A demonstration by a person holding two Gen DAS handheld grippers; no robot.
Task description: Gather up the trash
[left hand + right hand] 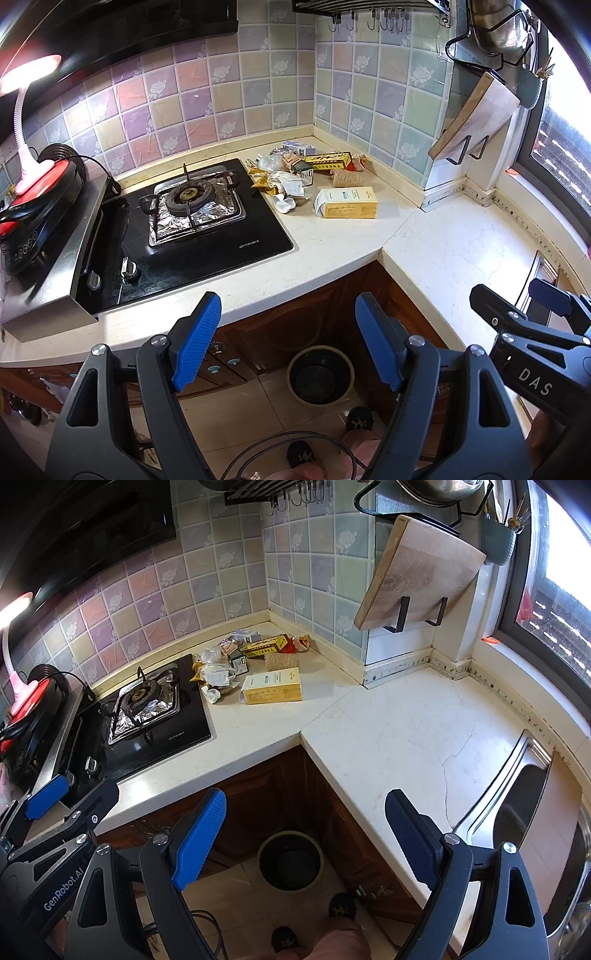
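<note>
**Two grippers spread over the counter corner, trash untouched**

Both grippers hang empty above the gap in front of the L-shaped counter [436,254]. The left gripper [288,339] has its blue pads wide apart with nothing between them; the right gripper [306,840] is spread the same way, and its black frame shows at the lower right edge of the left view.

Trash [299,173] lies heaped in the far corner of the counter, against the tiled wall and just right of the stove [192,225] — crumpled tissue, foil, wrappers, a small yellow-and-red box. A larger yellow carton [347,203] lies on its side at the near edge of the heap. Well apart from both grippers, all of it.

Down on the floor, a round bin [290,860] stands open against the brown cabinet corner, between the fingers in each view. The person's slippered feet [341,904] show just near it. A sink [524,812] sits at the right.
</note>
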